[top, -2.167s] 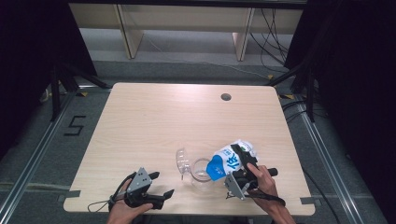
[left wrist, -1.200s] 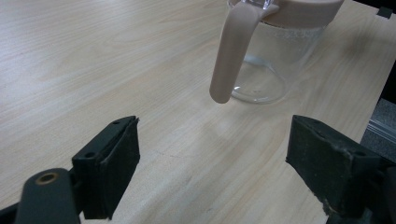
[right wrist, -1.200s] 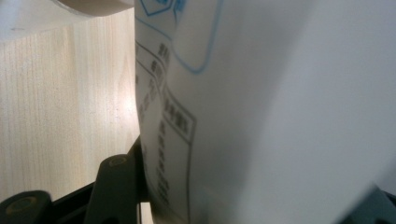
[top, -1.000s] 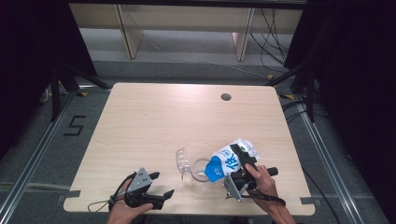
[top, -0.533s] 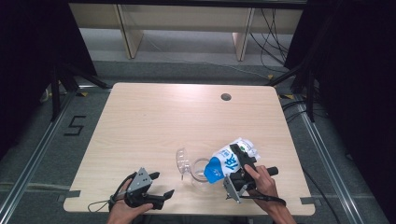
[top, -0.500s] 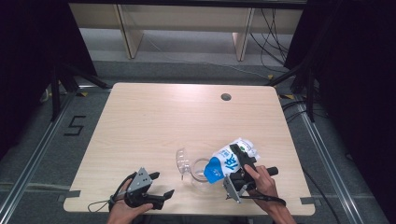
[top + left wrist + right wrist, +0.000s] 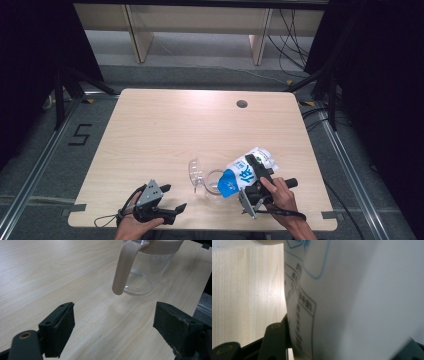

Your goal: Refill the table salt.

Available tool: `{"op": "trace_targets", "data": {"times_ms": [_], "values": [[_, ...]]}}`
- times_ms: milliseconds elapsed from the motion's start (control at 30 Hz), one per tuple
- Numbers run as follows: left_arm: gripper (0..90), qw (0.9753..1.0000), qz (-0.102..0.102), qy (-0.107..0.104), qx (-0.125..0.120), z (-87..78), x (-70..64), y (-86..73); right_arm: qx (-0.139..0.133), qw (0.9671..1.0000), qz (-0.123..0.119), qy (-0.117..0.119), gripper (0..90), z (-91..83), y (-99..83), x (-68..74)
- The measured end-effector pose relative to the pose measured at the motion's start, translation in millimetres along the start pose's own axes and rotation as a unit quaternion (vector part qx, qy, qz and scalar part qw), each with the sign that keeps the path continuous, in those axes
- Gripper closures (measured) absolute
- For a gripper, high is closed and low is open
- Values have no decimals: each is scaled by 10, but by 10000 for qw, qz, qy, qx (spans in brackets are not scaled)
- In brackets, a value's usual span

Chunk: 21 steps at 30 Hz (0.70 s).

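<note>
Pouring step, by the look of it: right tongs (image 7: 256,186) clamped on the blue-and-white pouch (image 7: 247,170), tipped with its blue end over the mouth of the glass jug (image 7: 214,183) near the front edge of the counter (image 7: 165,130). Left tongs (image 7: 167,200) gaping apart, just left of the jug, facing its handle (image 7: 123,266). Next up, probably: more tilt on the pouch, perhaps a steadying grip on that handle.

- A light wooden table (image 7: 165,130) with rounded corners stands in the middle, and it has a round cable hole (image 7: 242,104) near its far edge.
- The floor (image 7: 200,55) is grey carpet, with metal rails (image 7: 30,175) at both sides of the table.
- A number "5" (image 7: 80,135) is marked on the floor at the left.
- Pale wooden furniture legs (image 7: 135,35) stand behind the table, with black cables (image 7: 287,30) hanging near them.
- The sides of the room are dark.
</note>
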<state>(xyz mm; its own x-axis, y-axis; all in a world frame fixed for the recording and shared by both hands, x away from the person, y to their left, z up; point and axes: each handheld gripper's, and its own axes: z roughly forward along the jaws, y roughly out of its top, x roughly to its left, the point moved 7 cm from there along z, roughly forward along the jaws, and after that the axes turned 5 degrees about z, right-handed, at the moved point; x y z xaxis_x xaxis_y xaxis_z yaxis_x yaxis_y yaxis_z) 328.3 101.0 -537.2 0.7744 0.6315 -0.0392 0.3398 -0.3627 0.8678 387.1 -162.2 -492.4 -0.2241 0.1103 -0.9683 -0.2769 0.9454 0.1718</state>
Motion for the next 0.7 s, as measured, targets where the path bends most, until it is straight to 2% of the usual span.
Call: {"op": "trace_targets", "data": {"times_ms": [233, 267, 367, 600, 633, 700], "values": [[166, 10000, -4, 1, 1, 0, 1, 0, -4, 9999, -139, -36, 475, -3, 7, -9], [166, 10000, -4, 1, 1, 0, 1, 0, 7, 9993, -379, -56, 475, -8, 19, -40], [166, 10000, -17, 4, -4, -1, 0, 0, 18, 9995, -322, -59, 475, -6, 15, -30], [166, 10000, -8, 0, -7, 0, 0, 2, 39, 9990, -429, -90, 476, -7, 17, -36], [166, 10000, -8, 1, -8, 0, 0, 2, 27, 9997, -233, -77, 476, -2, 6, -7], [166, 10000, -21, 6, 0, -1, 1, 0, 85, 9998, -157, -29, 476, -5, -7, 21]]}}
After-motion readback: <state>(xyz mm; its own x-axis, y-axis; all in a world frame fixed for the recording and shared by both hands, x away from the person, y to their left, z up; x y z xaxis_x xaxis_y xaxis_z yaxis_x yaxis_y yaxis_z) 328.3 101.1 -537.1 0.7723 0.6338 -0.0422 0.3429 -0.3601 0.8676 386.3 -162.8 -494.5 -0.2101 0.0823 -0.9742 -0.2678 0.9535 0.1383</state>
